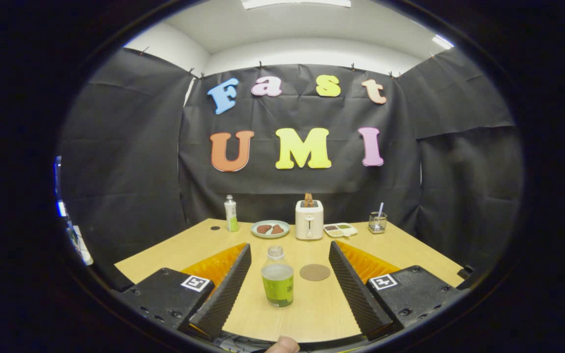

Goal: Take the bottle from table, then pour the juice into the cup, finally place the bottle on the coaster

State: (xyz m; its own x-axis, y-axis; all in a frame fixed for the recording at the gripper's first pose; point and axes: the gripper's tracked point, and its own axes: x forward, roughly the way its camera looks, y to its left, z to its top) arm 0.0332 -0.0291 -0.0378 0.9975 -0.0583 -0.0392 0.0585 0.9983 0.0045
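A short clear bottle (277, 280) with a pale cap, a green label and greenish juice stands upright on the wooden table (189, 247), between my two fingers and closer to the left one. My gripper (290, 249) is open wide and neither finger touches the bottle. A round brown coaster (315, 272) lies flat just right of the bottle, also between the fingers. At the back left of the table stands a taller slim bottle (231, 214) with green liquid in its lower part.
Along the far edge stand a plate (270, 229) with brown pieces, a white toaster (309, 220), a small divided tray (340, 230) and a wire-mesh holder (377, 223) with a stick in it. A small dark disc (215, 228) lies beside the tall bottle.
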